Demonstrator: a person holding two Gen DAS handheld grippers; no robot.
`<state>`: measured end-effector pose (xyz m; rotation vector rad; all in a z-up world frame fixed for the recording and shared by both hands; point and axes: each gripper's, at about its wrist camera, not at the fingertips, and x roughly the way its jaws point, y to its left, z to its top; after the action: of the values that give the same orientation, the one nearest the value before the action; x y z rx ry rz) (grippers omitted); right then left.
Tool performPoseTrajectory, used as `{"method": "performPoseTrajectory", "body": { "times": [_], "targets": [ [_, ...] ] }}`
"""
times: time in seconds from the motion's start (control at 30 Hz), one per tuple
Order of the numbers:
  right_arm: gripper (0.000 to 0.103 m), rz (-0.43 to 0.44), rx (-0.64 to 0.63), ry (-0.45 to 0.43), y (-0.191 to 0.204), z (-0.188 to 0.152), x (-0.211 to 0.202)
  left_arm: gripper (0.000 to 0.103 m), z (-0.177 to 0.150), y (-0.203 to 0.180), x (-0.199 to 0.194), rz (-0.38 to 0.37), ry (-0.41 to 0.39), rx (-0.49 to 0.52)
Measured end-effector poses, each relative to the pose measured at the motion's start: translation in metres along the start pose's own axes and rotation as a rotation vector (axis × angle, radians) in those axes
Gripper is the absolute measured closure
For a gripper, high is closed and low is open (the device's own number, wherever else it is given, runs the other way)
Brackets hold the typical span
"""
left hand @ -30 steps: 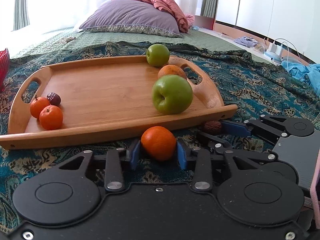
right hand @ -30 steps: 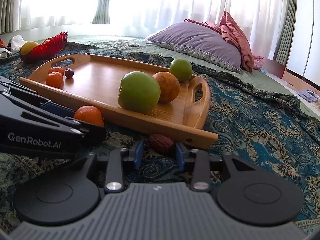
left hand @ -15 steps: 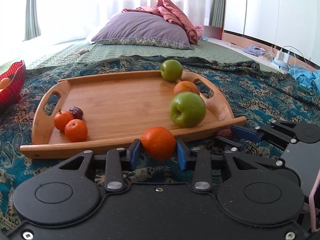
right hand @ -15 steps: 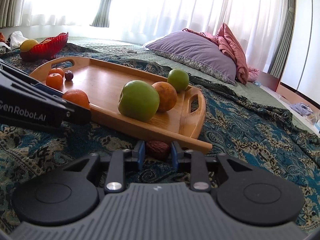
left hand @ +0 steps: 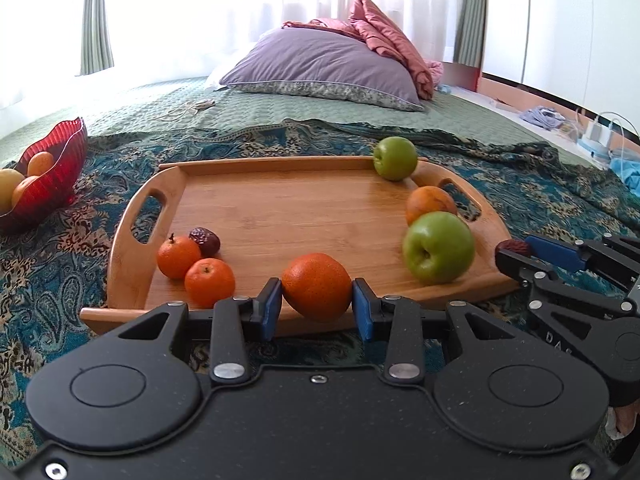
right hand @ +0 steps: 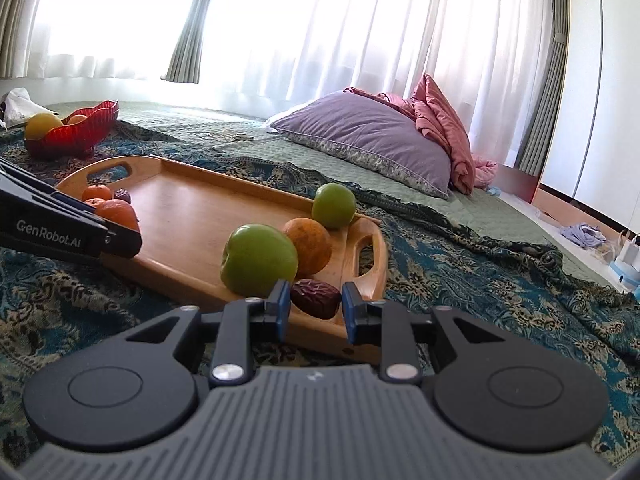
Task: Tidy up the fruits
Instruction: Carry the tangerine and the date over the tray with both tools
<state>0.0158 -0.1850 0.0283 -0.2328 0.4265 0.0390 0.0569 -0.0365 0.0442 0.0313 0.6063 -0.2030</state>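
The left gripper (left hand: 317, 305) was clenched on one orange (left hand: 316, 286), held at the near edge of the wooden tray (left hand: 280, 208). The right gripper (right hand: 313, 309) was grasping one dried date (right hand: 316, 298) above the tray's near right corner. On the tray lay two green apples, a larger one (left hand: 438, 247) and a smaller one (left hand: 395, 158), with one dull orange fruit (left hand: 430, 203) between them. Two small tangerines (left hand: 194, 268) and a second date (left hand: 205, 241) sat together at the left end. One red bowl (left hand: 52, 180) holding at least three fruits stood on the bed's patterned cloth (left hand: 48, 280), well apart from the tray.
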Motion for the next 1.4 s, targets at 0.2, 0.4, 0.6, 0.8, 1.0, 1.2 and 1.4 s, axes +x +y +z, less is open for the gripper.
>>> {"method": "performPoseTrajectory", "body": {
  "times": [0.2,0.4,0.6,0.8,1.0,1.2,1.4],
  "targets": [
    [0.071,0.010,0.094,-0.016,-0.015,0.018,0.008,0.067,0.011,0.015,0.010,0.028,-0.002,-0.018],
    [0.070,0.124,0.148,-0.020,-0.023,0.059,0.026,0.067,0.034,0.029,0.024,0.044,-0.018,-0.031],
    [0.070,0.235,0.149,0.087,-0.011,0.093,0.068,0.067,0.069,0.057,0.047,0.076,0.009,-0.056],
    [0.070,0.256,0.054,0.161,0.020,0.091,0.089,0.067,0.090,0.087,0.078,0.089,0.065,-0.086],
    [0.070,0.291,0.016,0.186,0.043,0.087,0.094,0.067,0.095,0.110,0.111,0.112,0.137,-0.144],
    [0.070,0.311,-0.009,0.215,0.058,0.081,0.101,0.067,0.086,0.112,0.121,0.124,0.161,-0.143],
    [0.070,0.317,-0.016,0.228,0.067,0.075,0.102,0.067,0.083,0.112,0.125,0.130,0.166,-0.137]
  ]
}}
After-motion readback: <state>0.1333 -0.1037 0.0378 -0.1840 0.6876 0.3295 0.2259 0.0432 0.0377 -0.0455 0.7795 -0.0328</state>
